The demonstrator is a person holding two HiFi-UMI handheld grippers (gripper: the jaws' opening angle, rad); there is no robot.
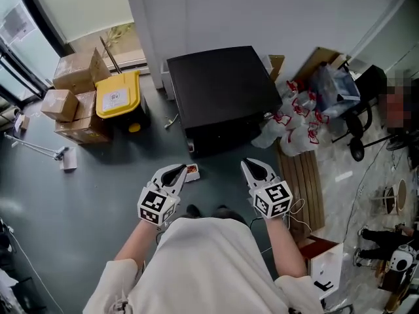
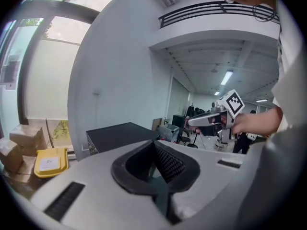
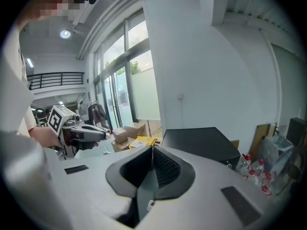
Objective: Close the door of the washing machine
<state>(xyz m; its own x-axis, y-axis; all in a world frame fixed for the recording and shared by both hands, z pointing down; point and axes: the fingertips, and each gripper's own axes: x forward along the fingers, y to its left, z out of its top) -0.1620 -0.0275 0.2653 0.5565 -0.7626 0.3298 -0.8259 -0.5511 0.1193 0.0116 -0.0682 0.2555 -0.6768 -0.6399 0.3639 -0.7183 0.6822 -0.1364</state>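
Left tongs [image 1: 177,172] and right tongs [image 1: 250,167] are both pinched together and empty, near the black washing machine [image 1: 222,90] by the wall. Its door isn't visible from here. It is probably a stiff, light, hinged panel, best pushed at its free edge.

Bright daylight from the windows [image 2: 45,56] — sharp head view, fisheye-warped gripper views.

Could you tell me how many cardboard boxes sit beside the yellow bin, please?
3: the top box farthest back, the small box at the left, and the bottom box next to the yellow bin. More may be hidden behind.
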